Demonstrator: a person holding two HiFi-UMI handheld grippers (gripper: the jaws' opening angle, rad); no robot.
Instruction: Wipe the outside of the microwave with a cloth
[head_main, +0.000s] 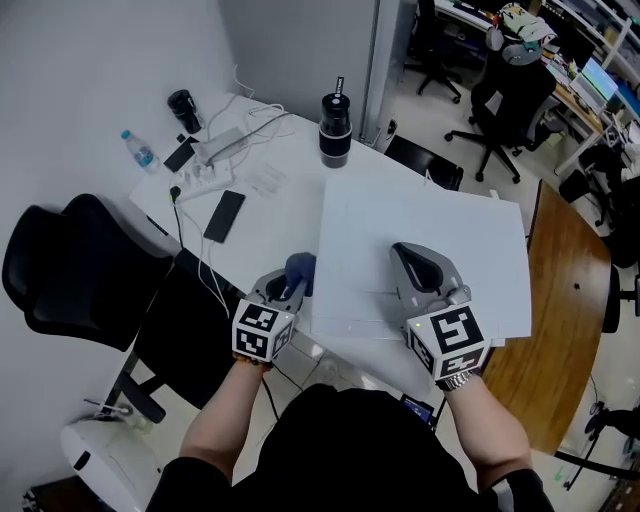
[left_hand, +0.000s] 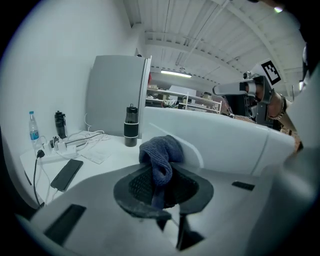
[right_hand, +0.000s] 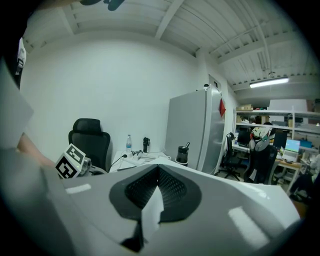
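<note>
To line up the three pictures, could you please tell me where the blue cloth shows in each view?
Head view: blue cloth lower centre-left, in the left tongs.
Left gripper view: centre, pinched between the jaws.
Right gripper view: not in it.
Shared landmark: the black tumbler, seen in all three.

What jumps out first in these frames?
A blue cloth is bunched in the left tool, at the left edge of the big white microwave that fills the middle of the head view. The right tool is over its top, and a black tumbler stands on the table behind it.
</note>
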